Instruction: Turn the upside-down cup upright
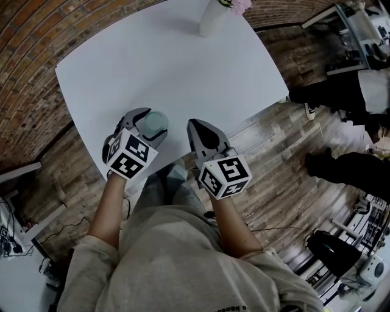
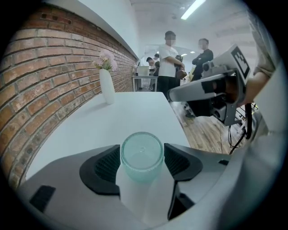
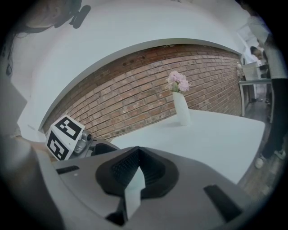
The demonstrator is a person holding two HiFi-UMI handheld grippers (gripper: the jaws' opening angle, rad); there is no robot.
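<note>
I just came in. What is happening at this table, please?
A person holds a gripper in each hand at a white table. The left gripper has its pads against a pale green cup standing near the table's edge. The cup's closed base faces up, so it is not yet turned. The right gripper is shut and empty beside it. A vase stands at the far end.

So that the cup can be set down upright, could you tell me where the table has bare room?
The widest bare patch is the middle of the table, between the vase at the far edge and the grippers. The near edge is crowded: the left gripper holds the cup there, and the shut right gripper is beside it.
</note>
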